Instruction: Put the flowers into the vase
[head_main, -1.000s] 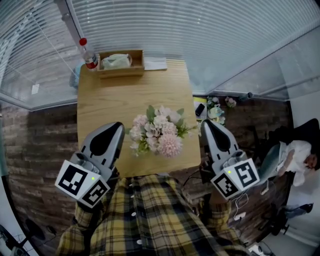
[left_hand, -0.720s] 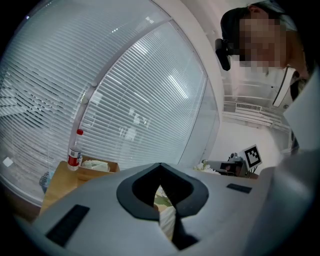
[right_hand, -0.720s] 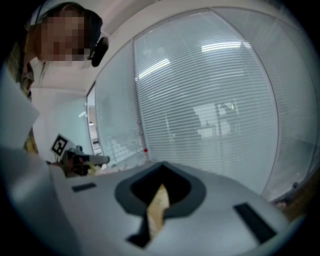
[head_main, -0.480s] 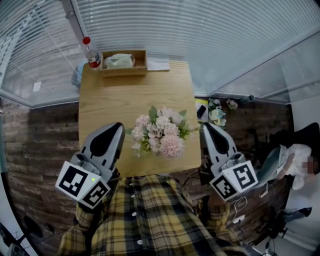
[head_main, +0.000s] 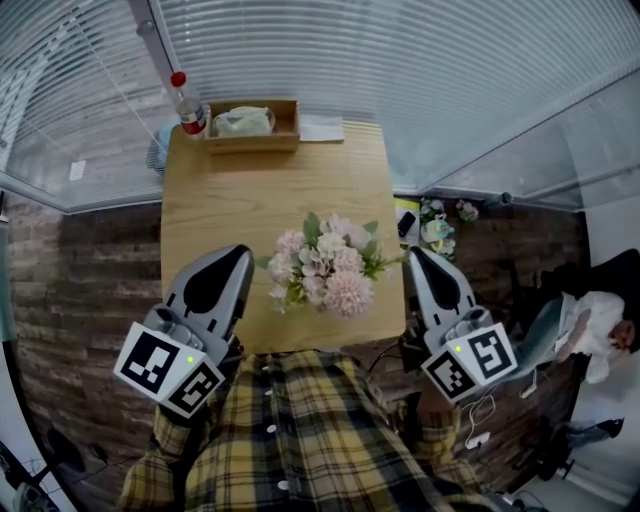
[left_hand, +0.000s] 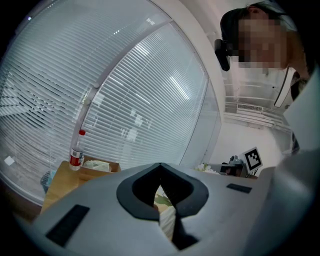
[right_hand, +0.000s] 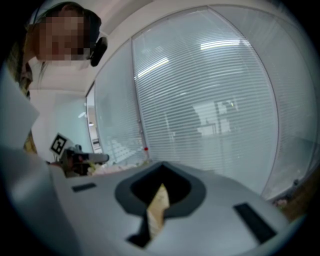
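The left gripper (head_main: 238, 250) has its fingers clenched tip to tip with nothing held. In the left gripper view (left_hand: 159, 165), only a narrow slit behind the tips stays open, showing a sliver of green and pale colour too small to identify. The right gripper (head_main: 413, 250) is clenched the same way and empty. The slit in its own view (right_hand: 161, 164) shows only a tan strip.

In the head view the flowers (head_main: 325, 270), a pink and white bunch with green leaves, stand on the wooden surface (head_main: 260, 190) between the two grippers. The left gripper is at their 8 o'clock and the right at their 3 o'clock. The blooms hide the vase, so I cannot tell whether the stems sit in it.

At the surface's 11 o'clock corner stands a red-capped bottle (head_main: 187, 108). Just beside it at 12 is a wooden box (head_main: 252, 144) whose pale contents are unclear. A plaid shirt (head_main: 290, 430) cuts off the near edge.
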